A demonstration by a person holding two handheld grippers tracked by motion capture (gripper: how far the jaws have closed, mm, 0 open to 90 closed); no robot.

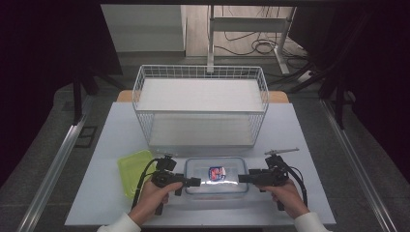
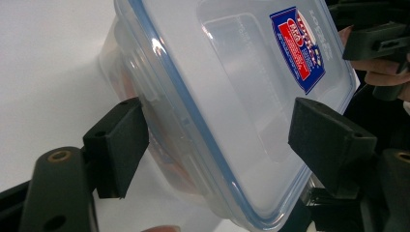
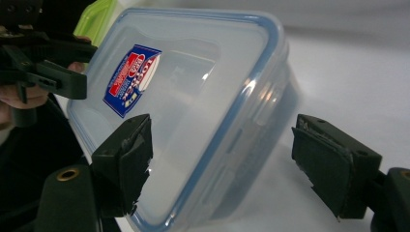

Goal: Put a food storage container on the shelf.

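A clear plastic container (image 1: 216, 176) with a blue-rimmed lid and a red and blue label lies on the table's near side. My left gripper (image 1: 193, 182) is at its left end and my right gripper (image 1: 241, 178) at its right end. In the left gripper view the container (image 2: 232, 96) sits between the jaws of the left gripper (image 2: 217, 130): one pad is at its side wall, the other stands over the lid. In the right gripper view the right gripper (image 3: 225, 145) is open around the container's (image 3: 193, 111) corner, with a gap at its right jaw.
A white wire basket (image 1: 200, 104) stands behind the container at the table's middle. A flat green lid (image 1: 133, 166) lies left of the left gripper. The pale table (image 1: 300, 145) ends just in front of the hands.
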